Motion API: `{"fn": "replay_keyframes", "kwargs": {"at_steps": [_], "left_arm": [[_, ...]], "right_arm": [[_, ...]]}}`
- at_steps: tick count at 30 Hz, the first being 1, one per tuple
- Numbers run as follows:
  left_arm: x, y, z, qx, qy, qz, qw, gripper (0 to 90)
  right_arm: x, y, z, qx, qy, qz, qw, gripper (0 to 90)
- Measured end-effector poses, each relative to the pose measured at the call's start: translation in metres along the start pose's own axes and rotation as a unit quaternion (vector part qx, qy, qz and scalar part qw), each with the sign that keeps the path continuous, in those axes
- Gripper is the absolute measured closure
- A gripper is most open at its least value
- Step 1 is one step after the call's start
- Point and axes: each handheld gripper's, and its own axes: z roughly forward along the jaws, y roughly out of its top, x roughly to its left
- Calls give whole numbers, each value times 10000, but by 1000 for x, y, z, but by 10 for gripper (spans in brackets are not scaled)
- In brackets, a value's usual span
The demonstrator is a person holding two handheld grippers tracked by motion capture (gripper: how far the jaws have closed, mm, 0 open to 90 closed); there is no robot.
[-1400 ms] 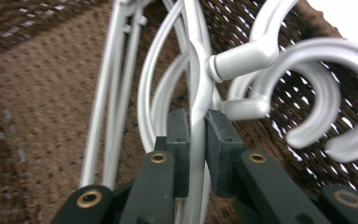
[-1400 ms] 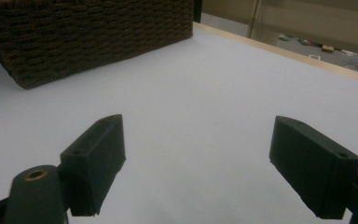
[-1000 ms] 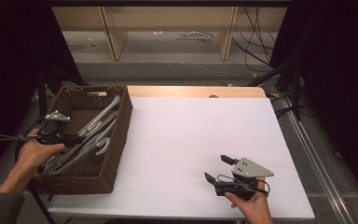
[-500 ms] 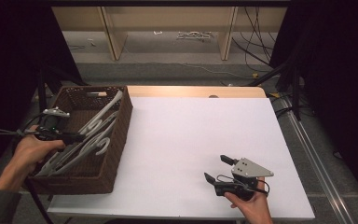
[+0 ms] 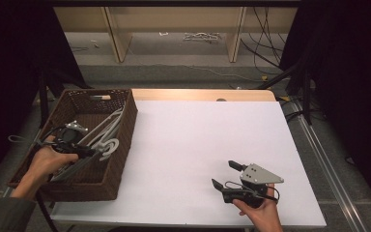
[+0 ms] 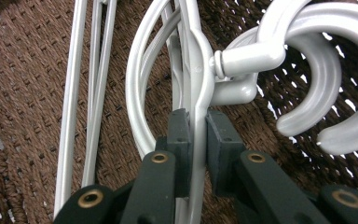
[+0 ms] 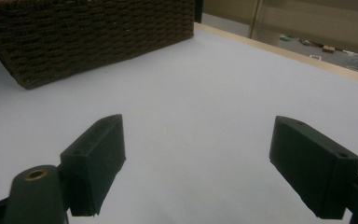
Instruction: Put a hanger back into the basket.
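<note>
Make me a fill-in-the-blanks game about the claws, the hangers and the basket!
1. The left claw is shut on a white plastic ____.
2. The white plastic hangers lie inside the brown woven ____.
3. The right claw rests on the white table with its jaws ____.

Missing words: hanger; basket; open

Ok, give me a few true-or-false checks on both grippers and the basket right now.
1. The left gripper is shut on a white plastic hanger. True.
2. The right gripper holds a hanger. False: its fingers are open with nothing between them.
3. The hangers lie in a brown wicker basket. True.
4. The basket sits at the table's right side. False: it is at the left of the white table.
</note>
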Motion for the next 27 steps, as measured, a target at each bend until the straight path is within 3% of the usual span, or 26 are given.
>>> {"fn": "replay_keyframes", "kwargs": {"at_steps": [6,7,11,14,16,18,20,22,23,25,27], "left_arm": [[0,-4,-4,-89,-82,51,9999,804],[0,-5,-4,-181,-69,-85,9998,794],[3,-7,-15,-376,-126,-147,9991,787],[3,-8,-24,-463,116,-55,9988,791],[4,-8,-27,-600,267,-158,9977,765],[4,-9,-30,-753,88,-295,9967,745],[1,-10,-34,-876,56,-305,9957,721],[-4,-11,-37,-1076,-7,-328,9937,682],[-5,-11,-41,-1094,-39,-190,9938,659],[-11,-12,-47,-1280,-62,-191,9916,598],[-23,-13,-49,-1741,-128,-406,9838,532]], "right_arm": [[0,0,0,13,-3,2,10000,192],[0,0,0,13,-4,-1,10000,192],[0,0,0,8,-8,3,10000,192],[0,0,0,19,-6,5,10000,191],[0,0,-1,63,-42,-23,10000,192],[0,0,2,-85,-7,-12,10000,192],[0,0,-1,62,-50,-17,10000,192],[0,0,1,-20,-33,1,10000,192],[0,0,1,-20,-25,2,10000,192],[0,0,0,3,-17,-17,10000,192],[0,0,2,-88,-9,-8,10000,191]]}}
